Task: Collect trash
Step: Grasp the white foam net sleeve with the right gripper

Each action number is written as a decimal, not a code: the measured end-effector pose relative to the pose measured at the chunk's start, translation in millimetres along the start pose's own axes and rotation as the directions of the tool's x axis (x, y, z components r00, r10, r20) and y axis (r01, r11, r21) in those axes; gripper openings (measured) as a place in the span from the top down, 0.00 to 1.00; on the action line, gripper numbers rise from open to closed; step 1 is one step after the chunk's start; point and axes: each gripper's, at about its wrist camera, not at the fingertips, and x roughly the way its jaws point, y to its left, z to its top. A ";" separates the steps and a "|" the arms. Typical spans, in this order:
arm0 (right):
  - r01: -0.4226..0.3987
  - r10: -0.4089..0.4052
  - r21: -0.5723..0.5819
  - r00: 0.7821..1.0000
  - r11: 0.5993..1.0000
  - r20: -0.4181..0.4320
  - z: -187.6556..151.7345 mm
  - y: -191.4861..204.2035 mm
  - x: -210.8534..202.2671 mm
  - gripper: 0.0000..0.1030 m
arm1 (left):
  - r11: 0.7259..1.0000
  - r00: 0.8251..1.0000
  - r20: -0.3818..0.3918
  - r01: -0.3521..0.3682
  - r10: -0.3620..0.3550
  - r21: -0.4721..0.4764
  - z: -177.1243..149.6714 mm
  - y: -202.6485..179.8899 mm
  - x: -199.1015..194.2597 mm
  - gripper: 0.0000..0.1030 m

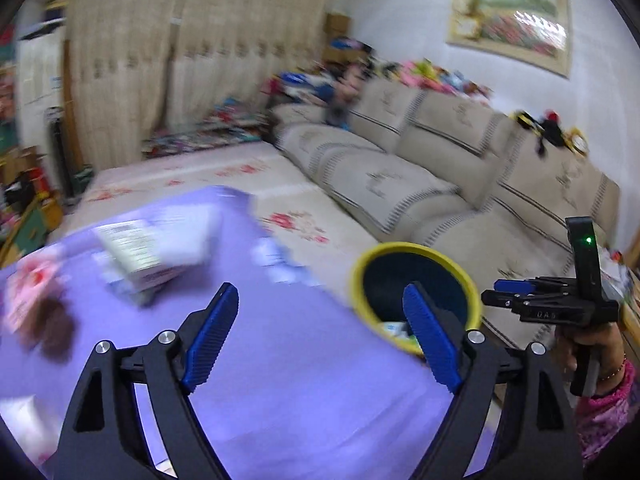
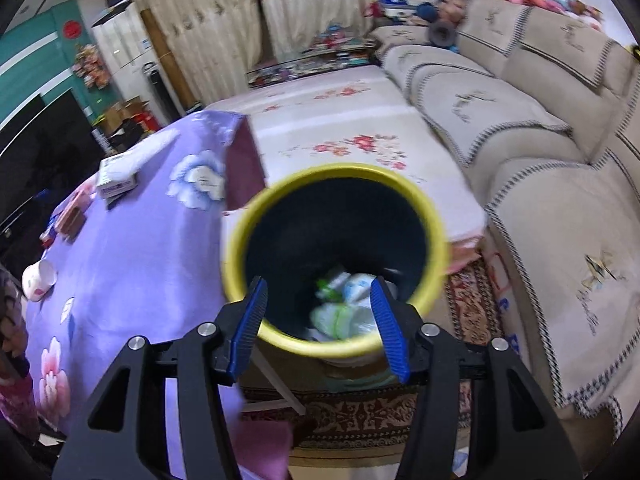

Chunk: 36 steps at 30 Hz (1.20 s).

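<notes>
Seeing: we look over a counter [image 2: 132, 264] draped in smooth purple cloth printed with flowers.
Bin: we find a round bin [image 2: 434, 216], glossy yellow rim and dark inside, standing beside the counter's edge, above a patterned rug [image 2: 360, 412].
Trash: crumpled white and green wrappers [image 2: 344, 300] lie at the bin's bottom.
Left gripper [image 1: 320, 340]: we hold it spread wide and empty over the cloth; ribbed blue pads on black arms.
Right gripper [image 2: 318, 326]: we hold it half spread, gripping nothing, over the bin's mouth.
Boxes: small card boxes [image 2: 116, 184] sit stacked on the counter's far side.
Sofa: a padded beige sofa [image 2: 540, 128] with stitched trim.
</notes>
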 end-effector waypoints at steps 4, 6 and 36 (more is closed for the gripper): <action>-0.061 0.061 -0.076 0.998 0.995 -0.002 19.0 45.8 15.8 0.50 | 0.989 0.989 0.045 -0.143 0.144 -0.025 -23.7 47.3 -40.8 0.16; -0.088 0.088 -0.113 0.996 0.990 -0.005 31.5 72.6 25.0 0.50 | 0.981 0.979 0.064 -0.190 0.191 -0.027 -35.0 67.9 -53.9 0.16; -0.150 0.151 0.025 0.957 0.988 -0.245 185.8 262.5 221.4 0.19 | 0.957 0.956 0.094 -0.268 0.278 -0.107 -89.2 151.3 -57.7 0.16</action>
